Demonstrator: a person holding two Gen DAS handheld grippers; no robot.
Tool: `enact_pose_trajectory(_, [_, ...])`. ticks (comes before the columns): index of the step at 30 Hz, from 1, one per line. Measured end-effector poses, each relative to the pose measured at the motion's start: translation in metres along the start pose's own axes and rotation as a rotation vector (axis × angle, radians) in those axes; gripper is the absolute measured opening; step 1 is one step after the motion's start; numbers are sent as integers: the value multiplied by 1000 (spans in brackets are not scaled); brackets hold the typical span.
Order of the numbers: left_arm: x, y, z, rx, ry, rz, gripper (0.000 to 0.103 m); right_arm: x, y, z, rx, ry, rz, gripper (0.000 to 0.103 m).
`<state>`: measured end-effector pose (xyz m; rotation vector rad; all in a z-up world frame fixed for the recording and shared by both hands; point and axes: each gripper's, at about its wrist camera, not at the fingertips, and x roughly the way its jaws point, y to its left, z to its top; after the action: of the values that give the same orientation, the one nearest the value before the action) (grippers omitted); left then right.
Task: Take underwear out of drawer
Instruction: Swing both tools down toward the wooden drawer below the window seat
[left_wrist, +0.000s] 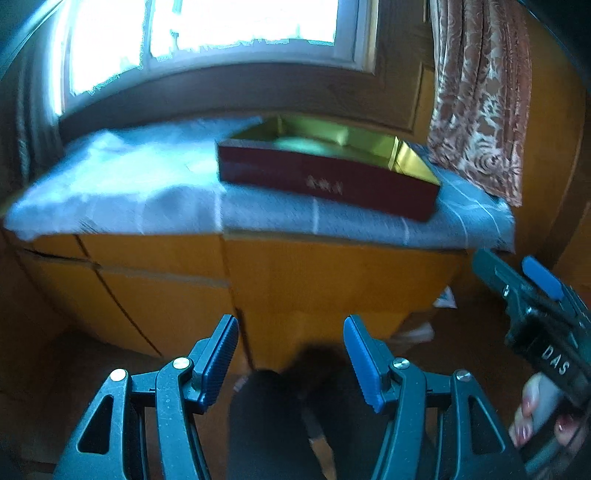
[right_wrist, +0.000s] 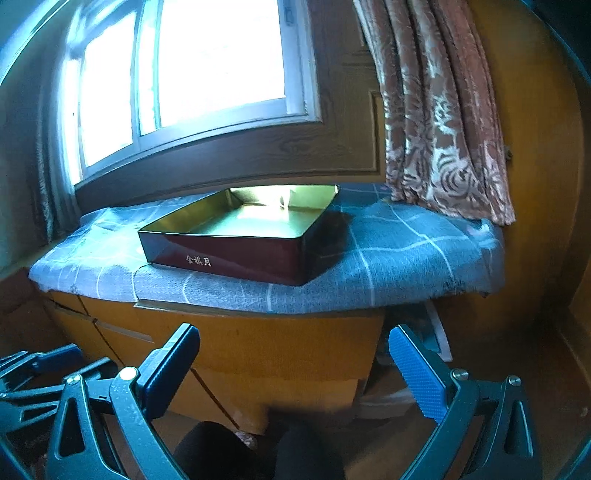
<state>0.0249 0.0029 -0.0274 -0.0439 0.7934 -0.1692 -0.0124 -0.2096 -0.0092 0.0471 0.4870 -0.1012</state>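
Observation:
An orange wooden cabinet (left_wrist: 314, 288) (right_wrist: 288, 343) stands under the window, its drawer fronts (left_wrist: 147, 280) (right_wrist: 122, 334) shut. No underwear shows in either view. My left gripper (left_wrist: 291, 354) hangs in front of the cabinet, open, with nothing between its blue pads (left_wrist: 364, 363). My right gripper (right_wrist: 295, 365) is also open and empty, facing the cabinet front a little further right. It shows at the right edge of the left wrist view as the right gripper (left_wrist: 517, 284), held by a hand (left_wrist: 535, 413).
A grey checked cloth (right_wrist: 399, 243) (left_wrist: 147, 192) covers the cabinet top. On it sits a dark red box (right_wrist: 236, 254) (left_wrist: 325, 184) with a gold inside, nothing in it. A patterned curtain (right_wrist: 436, 122) hangs at the right. Dark-clothed legs (left_wrist: 277, 413) are below the grippers.

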Motion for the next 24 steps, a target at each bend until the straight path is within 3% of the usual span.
enact_pose_trajectory(5, [28, 12, -9, -65, 139, -205, 60, 17, -10, -2, -103, 36, 47, 103])
enact_pose_trajectory(8, [36, 15, -14, -108, 178, -301, 60, 26, -13, -7, -172, 54, 91, 103])
enact_pose_trajectory(12, [40, 14, -18, -110, 185, -326, 76, 32, -21, -12, -225, 33, 169, 103])
enact_pose_trajectory(15, [48, 20, -19, -144, 225, -388, 76, 49, -20, -15, -311, 90, 194, 103])
enact_pose_trajectory(18, [44, 24, -16, -81, 180, -371, 76, 64, -16, -20, -425, 114, 181, 103])
enact_pose_trajectory(21, [34, 22, -14, 26, 48, -270, 76, 72, -6, -29, -598, 114, 184, 103])
enact_pose_trajectory(24, [34, 16, -8, 136, 2, -168, 76, 75, 8, -41, -779, 89, 152, 103])
